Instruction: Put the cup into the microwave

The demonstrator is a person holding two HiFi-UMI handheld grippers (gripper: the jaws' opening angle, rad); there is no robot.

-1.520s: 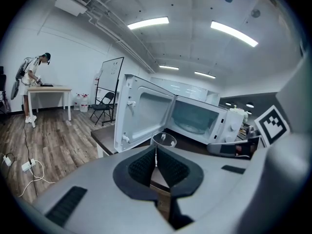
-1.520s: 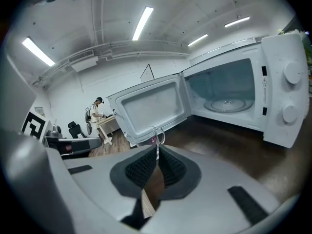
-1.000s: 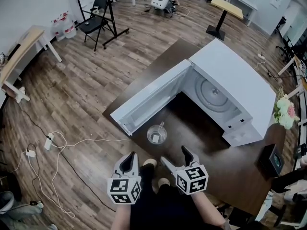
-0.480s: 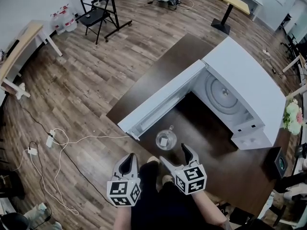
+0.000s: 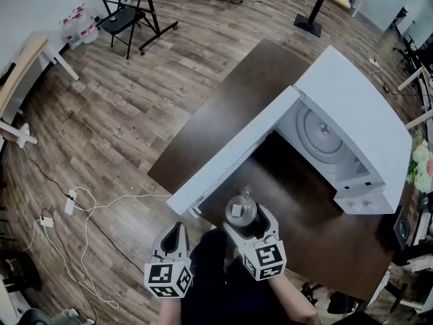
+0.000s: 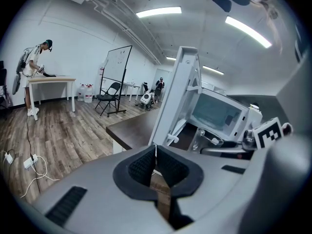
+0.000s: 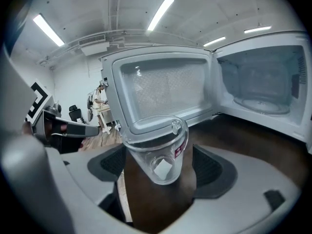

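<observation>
A clear glass cup (image 5: 240,210) (image 7: 157,147) with a small handle stands on the dark table (image 5: 230,107) in front of the white microwave (image 5: 358,114). The microwave's door (image 5: 233,154) (image 7: 163,89) is swung wide, baring the turntable (image 5: 321,133). My right gripper (image 5: 247,223) (image 7: 160,165) is open, and the cup stands between its pads (image 7: 209,167) with a gap on each side. My left gripper (image 5: 174,238) (image 6: 156,162) is shut on nothing, off the table's near edge and left of the cup.
A black device (image 5: 402,227) and flowers (image 5: 423,168) sit at the table's right end. Cables (image 5: 74,202) lie on the wood floor to the left. A folding chair (image 5: 122,12) and a light table (image 5: 20,66) stand farther off. A person (image 6: 34,62) stands at a far table.
My right gripper has moved forward, so the cup now stands between its open jaws. The left gripper has stayed back and shut. The head view has shifted.
</observation>
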